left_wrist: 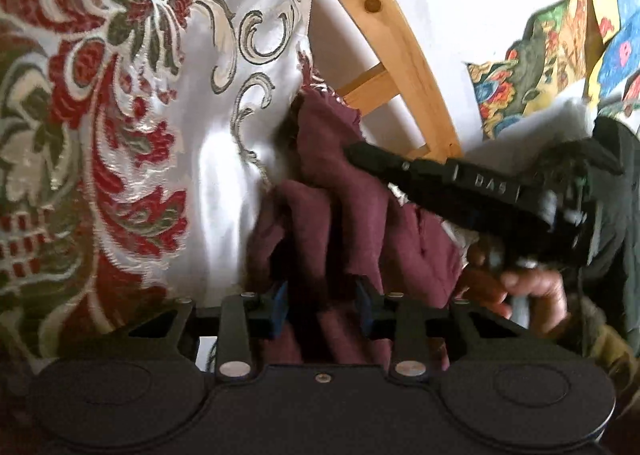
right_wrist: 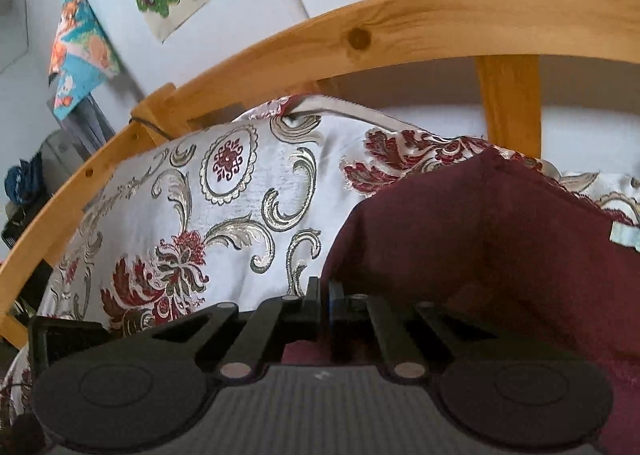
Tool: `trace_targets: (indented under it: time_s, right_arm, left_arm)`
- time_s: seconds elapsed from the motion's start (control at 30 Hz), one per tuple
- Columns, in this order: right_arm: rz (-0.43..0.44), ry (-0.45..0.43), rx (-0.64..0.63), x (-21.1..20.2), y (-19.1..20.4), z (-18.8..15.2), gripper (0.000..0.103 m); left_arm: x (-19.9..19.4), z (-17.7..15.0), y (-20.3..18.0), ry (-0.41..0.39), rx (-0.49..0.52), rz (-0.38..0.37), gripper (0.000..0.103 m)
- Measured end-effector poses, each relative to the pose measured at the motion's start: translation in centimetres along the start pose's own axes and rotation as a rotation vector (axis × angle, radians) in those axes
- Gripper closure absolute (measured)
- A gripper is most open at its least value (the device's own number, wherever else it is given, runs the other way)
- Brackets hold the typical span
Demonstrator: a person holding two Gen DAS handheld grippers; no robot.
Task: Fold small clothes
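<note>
A maroon garment (left_wrist: 352, 215) hangs bunched above the floral bedspread (left_wrist: 120, 135), held up between the two grippers, in front of the bed's curved wooden headboard (left_wrist: 384, 23).

In the left wrist view the left gripper (left_wrist: 322, 305) has its blue-padded fingers (left_wrist: 280, 305) partly apart, with folds of the garment running down between them; whether the pads actually press the cloth cannot be told.

The right gripper (left_wrist: 350, 153) reaches in from the right side of that view, its black tip at the garment's upper edge, near the headboard, with a hand (left_wrist: 520, 287) on its grip. In the right wrist view the right gripper (right_wrist: 324, 295) has its fingers closed together on the garment's (right_wrist: 480, 239) edge, and the cloth spreads up and to the right of it, over the bedspread (right_wrist: 224, 191) and below the headboard (right_wrist: 400, 27).

Colourful pictures (right_wrist: 80, 51) hang on the wall beyond the headboard.
</note>
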State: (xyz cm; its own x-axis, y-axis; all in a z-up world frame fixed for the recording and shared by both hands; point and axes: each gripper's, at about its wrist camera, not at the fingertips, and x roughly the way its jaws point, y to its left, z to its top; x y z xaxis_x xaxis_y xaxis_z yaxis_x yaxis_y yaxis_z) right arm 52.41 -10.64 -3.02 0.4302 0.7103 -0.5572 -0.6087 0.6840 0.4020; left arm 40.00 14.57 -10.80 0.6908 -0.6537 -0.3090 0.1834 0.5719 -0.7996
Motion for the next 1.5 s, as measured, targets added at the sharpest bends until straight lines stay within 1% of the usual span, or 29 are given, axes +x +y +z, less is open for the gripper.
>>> trace_targets:
  time_s: [0.03,0.07,0.1,0.13,0.17,0.23,0.27,0.3,0.37,0.4,0.5,0.6,0.67,0.73,0.8,0.87,0.9,0.93,0.97,1.0,1.07,1.1,1.13,1.17,1.2,1.27,1.33,1.4,1.5]
  right_arm:
    - [0.01,0.006,0.008,0.1,-0.2,0.0,0.095]
    - [0.027,0.017,0.017,0.3,-0.3,0.0,0.09]
    - [0.044,0.028,0.024,0.5,-0.4,0.1,0.073]
    - [0.065,0.036,0.031,0.8,-0.3,0.2,0.061]
    - [0.075,0.04,0.031,1.1,-0.1,0.3,0.053]
    - [0.042,0.08,-0.004,2.4,0.8,0.9,0.06]
    - [0.009,0.104,-0.024,3.0,1.2,1.0,0.078]
    - [-0.03,0.123,-0.042,3.6,1.7,1.1,0.094]
    - [-0.057,0.111,-0.059,4.1,2.4,1.6,0.096]
    - [-0.073,0.085,-0.072,4.0,2.9,1.9,0.098]
    - [-0.098,-0.032,-0.112,3.1,3.8,3.2,0.098]
    - [-0.082,-0.131,-0.112,2.8,4.0,4.8,0.098]
    - [-0.062,-0.138,-0.138,3.8,4.5,5.5,0.099]
    - [-0.086,-0.102,-0.186,5.7,5.1,5.7,0.099]
    - [-0.113,-0.071,-0.2,7.3,5.3,5.4,0.099]
    - [-0.143,-0.064,-0.182,7.8,5.1,5.0,0.097]
    - [-0.147,-0.069,-0.169,7.5,4.9,4.7,0.092]
    - [-0.146,-0.07,-0.157,7.0,4.7,4.5,0.087]
    - [-0.152,-0.067,-0.154,6.4,4.6,4.3,0.068]
    - [-0.165,-0.07,-0.156,5.6,4.5,4.1,0.049]
    - [-0.198,-0.094,-0.169,3.0,4.3,3.3,0.035]
    - [-0.211,-0.102,-0.176,1.7,4.3,2.7,0.033]
    - [-0.226,-0.104,-0.183,0.3,4.2,2.0,0.032]
    - [-0.247,-0.106,-0.183,-0.9,4.5,1.4,0.026]
    - [-0.269,-0.113,-0.177,-2.5,4.3,0.3,0.02]
    - [-0.309,-0.123,-0.157,-5.6,4.2,-2.8,0.014]
    - [-0.351,-0.103,-0.131,-8.3,4.2,-6.5,0.012]
    - [-0.388,-0.073,-0.087,-10.8,4.2,-10.6,0.012]
    - [-0.419,-0.058,0.044,-14.3,4.1,-16.7,0.011]
  left_arm:
    - [0.0,0.0,0.0,-0.01,-0.008,-0.006,0.076]
    - [-0.1,0.0,0.0,-0.021,-0.011,-0.003,0.093]
    - [-0.3,0.0,-0.1,-0.033,-0.011,0.006,0.098]
    - [-0.5,0.1,-0.2,-0.053,-0.014,0.026,0.098]
    - [-0.8,0.1,-0.3,-0.068,-0.019,0.044,0.097]
    - [-1.5,0.2,-0.7,-0.096,-0.021,0.075,0.098]
    - [-1.7,0.3,-0.8,-0.104,-0.018,0.084,0.098]
    - [-1.8,0.3,-0.9,-0.113,-0.013,0.093,0.099]
    - [-2.3,0.1,-1.2,-0.155,-0.018,0.132,0.099]
    - [-2.7,0.0,-1.3,-0.184,-0.026,0.152,0.099]
    - [-4.7,0.3,-1.9,-0.302,-0.048,0.207,0.1]
    - [-6.3,0.5,-2.2,-0.397,-0.05,0.234,0.1]
    - [-6.5,0.5,-2.3,-0.425,-0.047,0.264,0.099]
    - [-6.1,0.7,-1.9,-0.402,-0.054,0.299,0.099]
    - [-5.8,0.7,-1.1,-0.375,-0.094,0.312,0.096]
    - [-5.6,0.9,-0.4,-0.345,-0.117,0.332,0.089]
    - [-5.5,1.0,-0.4,-0.34,-0.115,0.328,0.087]
    - [-5.5,1.1,-0.6,-0.335,-0.109,0.324,0.081]
    - [-5.5,1.2,-0.9,-0.332,-0.098,0.321,0.072]
    - [-5.5,1.2,-1.2,-0.331,-0.081,0.323,0.069]
    - [-5.4,1.2,-2.1,-0.339,-0.042,0.347,0.059]
    - [-5.5,0.9,-2.4,-0.344,-0.021,0.36,0.055]
    - [-5.5,0.8,-2.8,-0.349,-0.001,0.369,0.049]
    - [-5.3,0.7,-3.3,-0.355,0.018,0.375,0.043]
    - [-5.2,0.5,-3.7,-0.363,0.042,0.382,0.041]
    - [-5.0,0.4,-4.6,-0.368,0.099,0.406,0.036]
    - [-4.7,0.5,-5.1,-0.364,0.132,0.419,0.034]
    - [-4.2,0.6,-5.5,-0.352,0.149,0.426,0.027]
    - [-3.9,0.5,-6.0,-0.337,0.174,0.455,0.018]
